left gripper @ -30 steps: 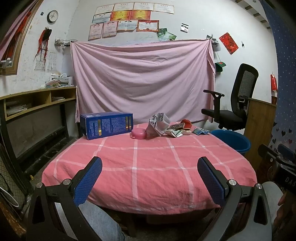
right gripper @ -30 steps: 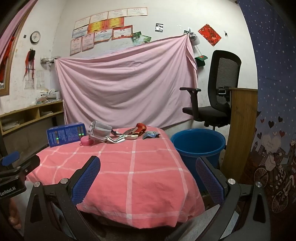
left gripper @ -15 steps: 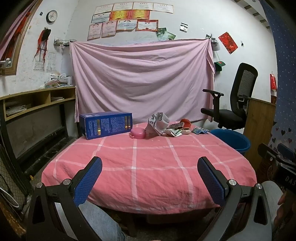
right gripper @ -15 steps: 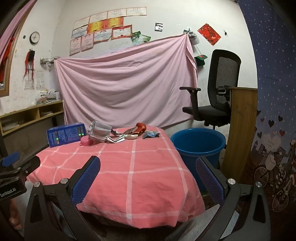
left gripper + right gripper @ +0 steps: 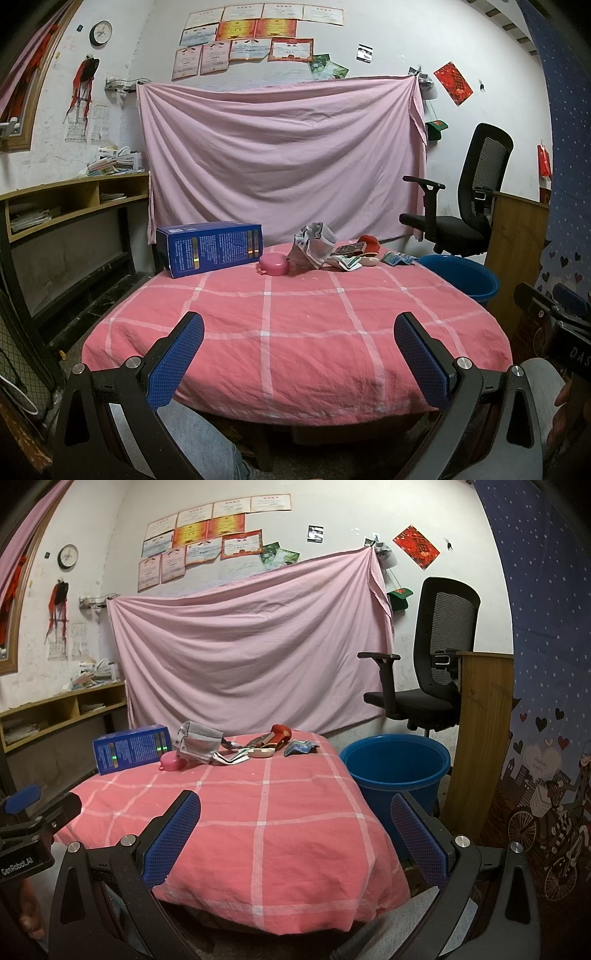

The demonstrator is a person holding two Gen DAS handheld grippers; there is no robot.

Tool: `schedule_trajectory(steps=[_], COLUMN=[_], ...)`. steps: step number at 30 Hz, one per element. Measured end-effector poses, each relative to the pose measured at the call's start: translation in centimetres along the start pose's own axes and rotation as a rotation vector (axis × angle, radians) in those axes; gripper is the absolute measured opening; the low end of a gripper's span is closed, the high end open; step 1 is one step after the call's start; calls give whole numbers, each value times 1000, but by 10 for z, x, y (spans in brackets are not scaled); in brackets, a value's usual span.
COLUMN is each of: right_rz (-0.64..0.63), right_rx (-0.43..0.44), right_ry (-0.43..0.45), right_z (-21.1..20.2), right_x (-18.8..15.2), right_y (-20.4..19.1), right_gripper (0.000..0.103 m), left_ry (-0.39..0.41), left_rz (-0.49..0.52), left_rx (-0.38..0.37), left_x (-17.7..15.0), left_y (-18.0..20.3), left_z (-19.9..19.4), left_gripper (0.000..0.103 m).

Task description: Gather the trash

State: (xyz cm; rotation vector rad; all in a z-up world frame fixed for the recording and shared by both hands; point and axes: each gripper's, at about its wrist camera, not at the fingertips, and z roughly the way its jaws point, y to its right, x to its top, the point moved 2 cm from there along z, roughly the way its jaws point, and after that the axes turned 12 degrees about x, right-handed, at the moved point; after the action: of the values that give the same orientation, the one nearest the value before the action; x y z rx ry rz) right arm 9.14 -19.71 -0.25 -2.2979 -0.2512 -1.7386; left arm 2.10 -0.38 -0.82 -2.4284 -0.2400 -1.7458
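Both grippers, left (image 5: 298, 356) and right (image 5: 295, 834), gape wide and empty well short of the wrappers (image 5: 221, 747); light scraps may slip past the bucket (image 5: 395, 766).

We read "GenRobot.AI" on the left gripper's body (image 5: 22, 853) in the right wrist view and the letters "DAS" on the right gripper's body (image 5: 570, 350) in the left wrist view; other print is illegible.
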Motion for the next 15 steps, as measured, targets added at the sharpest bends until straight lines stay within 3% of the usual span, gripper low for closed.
schedule_trajectory(steps=[15], right_rz=[3], right_rx=[1], right_ry=[0], right_z=[0], right_x=[-1], right_y=[0], right_gripper=[103], left_ry=[-1], left_rz=[3], left_rx=[2], left_x=[1], left_y=[0], left_z=[0], left_gripper=[101])
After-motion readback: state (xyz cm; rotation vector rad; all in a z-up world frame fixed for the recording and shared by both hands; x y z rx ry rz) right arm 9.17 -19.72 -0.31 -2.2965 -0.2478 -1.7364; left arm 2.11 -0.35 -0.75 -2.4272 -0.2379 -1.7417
